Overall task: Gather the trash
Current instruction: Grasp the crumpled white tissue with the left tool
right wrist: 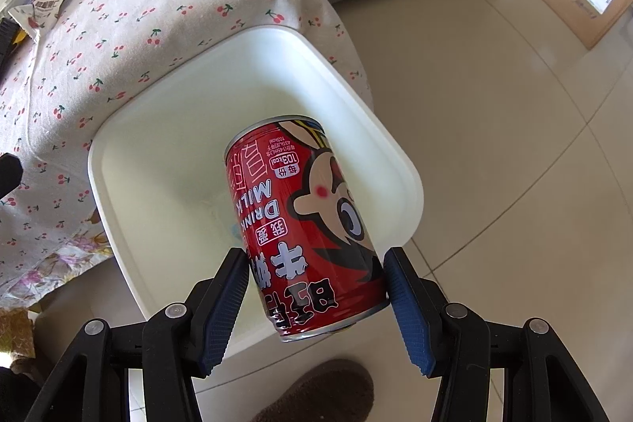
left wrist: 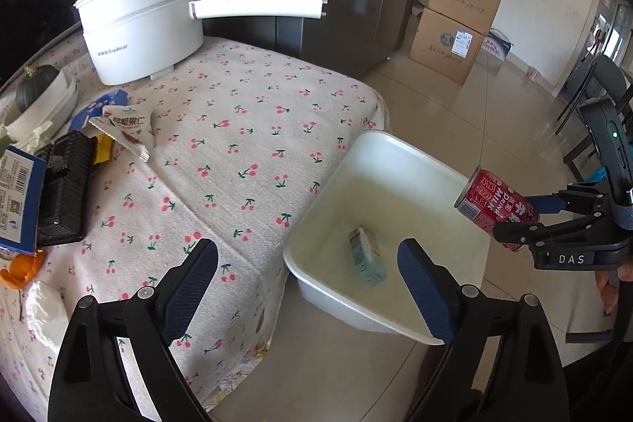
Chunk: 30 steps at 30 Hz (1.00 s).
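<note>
Left claw [left wrist: 308,287] spread wide and holding nothing, right claw [right wrist: 316,297] clamped on a load

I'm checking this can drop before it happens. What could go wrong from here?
1. The right gripper holds the red can only near one end, tilted, so it may slip early.
2. The can hangs over the white bin's outer rim in the left view; released now, it might clip the edge and land on the floor.
3. If liquid remains inside, it could splash onto the small carton already in the bin.
</note>
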Each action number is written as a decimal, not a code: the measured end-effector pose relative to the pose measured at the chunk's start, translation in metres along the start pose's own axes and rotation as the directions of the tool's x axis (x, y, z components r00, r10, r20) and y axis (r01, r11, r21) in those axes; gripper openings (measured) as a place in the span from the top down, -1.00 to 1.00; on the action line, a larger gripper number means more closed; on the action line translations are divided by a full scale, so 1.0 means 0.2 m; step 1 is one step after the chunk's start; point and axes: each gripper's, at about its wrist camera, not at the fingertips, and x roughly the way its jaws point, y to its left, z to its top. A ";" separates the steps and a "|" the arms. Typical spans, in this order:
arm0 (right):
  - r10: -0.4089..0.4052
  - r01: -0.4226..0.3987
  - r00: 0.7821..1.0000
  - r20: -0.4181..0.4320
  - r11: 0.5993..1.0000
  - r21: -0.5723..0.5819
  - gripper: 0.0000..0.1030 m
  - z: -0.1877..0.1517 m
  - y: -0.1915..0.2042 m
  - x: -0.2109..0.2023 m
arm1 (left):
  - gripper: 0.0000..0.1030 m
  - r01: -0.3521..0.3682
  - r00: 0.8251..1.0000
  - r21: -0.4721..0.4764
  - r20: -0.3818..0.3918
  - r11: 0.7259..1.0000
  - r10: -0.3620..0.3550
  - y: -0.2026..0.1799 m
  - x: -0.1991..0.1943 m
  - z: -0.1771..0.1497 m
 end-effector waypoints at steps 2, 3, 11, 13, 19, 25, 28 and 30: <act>-0.001 0.001 1.000 0.001 1.000 0.003 -0.19 0.01 0.00 0.00 | -0.95 -0.023 1.000 -0.005 0.000 1.000 0.023 0.03 -0.03 -0.01; -0.001 0.001 1.000 0.006 1.000 0.003 -0.20 0.01 0.01 0.00 | -0.95 -0.030 1.000 -0.009 -0.003 1.000 0.030 0.05 -0.04 -0.02; -0.011 0.010 0.999 0.048 1.000 0.010 -0.61 0.05 0.06 -0.05 | -0.96 -0.084 0.996 -0.071 -0.011 0.994 0.083 0.23 -0.14 -0.06; -0.008 0.008 0.998 0.057 1.000 0.007 -0.61 0.06 0.08 -0.06 | -0.96 -0.096 0.995 -0.089 -0.015 0.991 0.095 0.27 -0.16 -0.07; -0.003 0.004 0.996 0.093 1.000 -0.008 -0.62 0.11 0.17 -0.11 | -0.96 -0.132 0.991 -0.140 -0.015 0.981 0.131 0.40 -0.23 -0.10; 0.006 -0.002 0.988 0.152 1.000 -0.023 -0.65 0.18 0.30 -0.17 | -0.96 -0.200 0.979 -0.206 0.007 0.958 0.206 0.59 -0.34 -0.13; 0.011 -0.006 0.980 0.197 1.000 -0.027 -0.72 0.21 0.38 -0.20 | -0.96 -0.233 0.970 -0.257 0.013 0.938 0.245 0.72 -0.39 -0.16; 0.012 -0.006 0.974 0.227 1.000 -0.029 -0.77 0.24 0.43 -0.22 | -0.96 -0.255 0.963 -0.284 0.013 0.924 0.270 0.80 -0.42 -0.17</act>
